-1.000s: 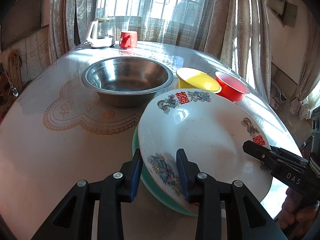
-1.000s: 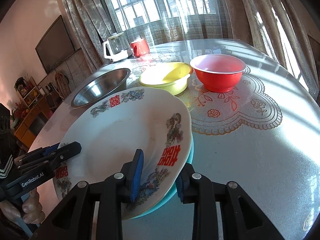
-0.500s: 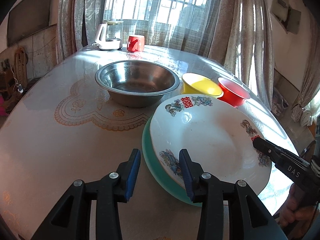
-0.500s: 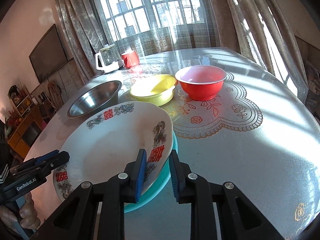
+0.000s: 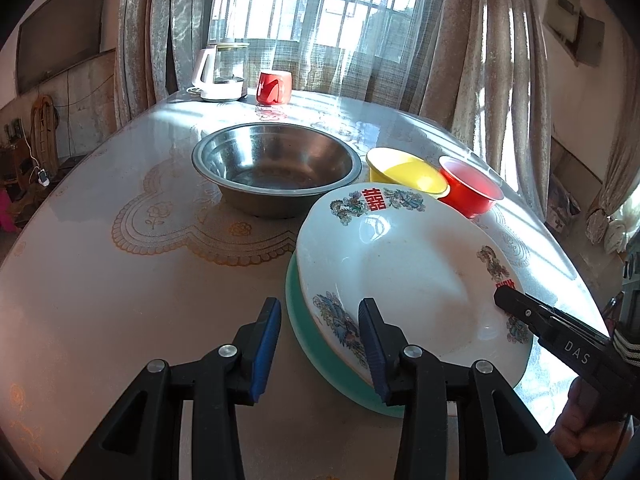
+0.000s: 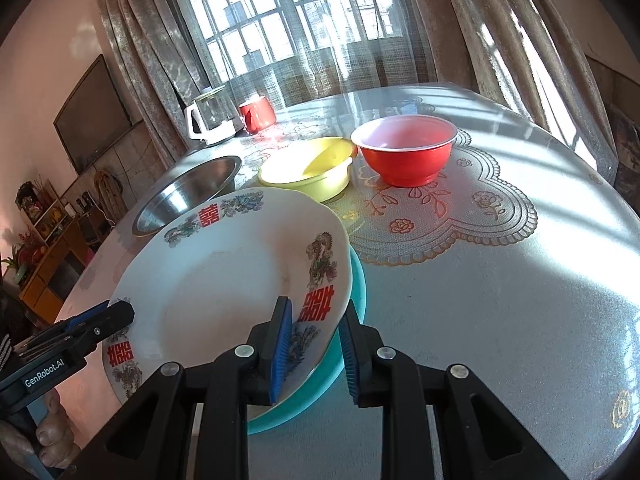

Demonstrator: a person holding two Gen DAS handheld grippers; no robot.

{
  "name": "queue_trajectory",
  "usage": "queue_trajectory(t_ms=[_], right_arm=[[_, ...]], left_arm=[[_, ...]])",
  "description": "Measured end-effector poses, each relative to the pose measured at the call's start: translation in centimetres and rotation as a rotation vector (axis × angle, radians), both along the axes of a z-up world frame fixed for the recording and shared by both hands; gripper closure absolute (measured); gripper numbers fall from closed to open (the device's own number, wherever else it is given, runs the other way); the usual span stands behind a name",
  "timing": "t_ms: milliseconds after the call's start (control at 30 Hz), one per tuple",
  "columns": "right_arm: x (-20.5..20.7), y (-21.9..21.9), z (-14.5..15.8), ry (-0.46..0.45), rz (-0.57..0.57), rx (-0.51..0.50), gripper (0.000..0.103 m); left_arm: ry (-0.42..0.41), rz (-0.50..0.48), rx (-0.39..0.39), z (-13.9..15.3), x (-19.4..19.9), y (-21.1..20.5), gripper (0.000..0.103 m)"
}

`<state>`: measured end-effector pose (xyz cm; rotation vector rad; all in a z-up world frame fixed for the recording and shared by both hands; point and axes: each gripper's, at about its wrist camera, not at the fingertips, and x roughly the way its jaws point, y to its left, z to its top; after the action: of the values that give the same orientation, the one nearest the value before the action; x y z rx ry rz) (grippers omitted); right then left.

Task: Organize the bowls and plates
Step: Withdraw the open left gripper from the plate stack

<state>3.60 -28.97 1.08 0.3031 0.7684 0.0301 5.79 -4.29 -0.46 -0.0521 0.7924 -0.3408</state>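
Note:
A white plate (image 5: 400, 260) (image 6: 224, 288) with red characters and dragon prints lies on a teal plate (image 5: 320, 360) (image 6: 358, 284) near the table's front edge. My left gripper (image 5: 319, 340) is open. The near-left rim of both plates sits between its fingers, with a gap at the left pad. My right gripper (image 6: 315, 348) is shut on the right rim of the stacked plates, one pad on the white plate and the other outside the teal rim. Each gripper also shows in the other view, the right gripper (image 5: 508, 298) and the left gripper (image 6: 120, 314), at the white plate's rim.
Behind the plates stand a steel bowl (image 5: 276, 168) (image 6: 188, 196), a yellow bowl (image 5: 408, 174) (image 6: 308, 168) and a red bowl (image 5: 468, 192) (image 6: 404, 152). A red mug (image 5: 274, 87) and a white kettle (image 5: 220, 74) sit at the far edge by the window. A hand (image 6: 52, 436) holds each gripper.
My left gripper has widened and drawn back a little from the plates' rim. My right gripper has narrowed onto the rim of the stacked plates. The bowls have not moved.

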Motion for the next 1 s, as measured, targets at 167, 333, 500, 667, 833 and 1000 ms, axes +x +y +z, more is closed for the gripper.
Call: queue_trajectory(t_ms=[167,333,500,667,833,1000], right_arm=[[0.1,-0.1,0.1,0.018,0.006,0.019,0.078],[0.2,-0.4,0.2,0.049,-0.002,0.031,0.074],[0.0,-1.1,0.6,0.051,-0.035,0.03,0.07],[-0.3,-1.9,1.1,0.045,-0.067,0.038,0.068],[-0.3,-2.2,2.2,0.025,-0.085,0.045,0.063],[0.1,-1.8,3.0,0.013,-0.073,0.044,0.062]], left_arm=[[0.0,0.0,-0.001,0.0,0.0,0.0,0.062],[-0.003,0.005,0.005,0.3,-0.1,0.2,0.059],[-0.001,0.019,0.003,0.6,-0.3,0.8,0.058],[-0.008,0.033,0.001,0.8,-0.5,1.5,0.058],[-0.012,0.048,-0.011,1.1,-0.7,2.3,0.058],[-0.015,0.069,-0.016,1.1,-0.8,3.2,0.058]])
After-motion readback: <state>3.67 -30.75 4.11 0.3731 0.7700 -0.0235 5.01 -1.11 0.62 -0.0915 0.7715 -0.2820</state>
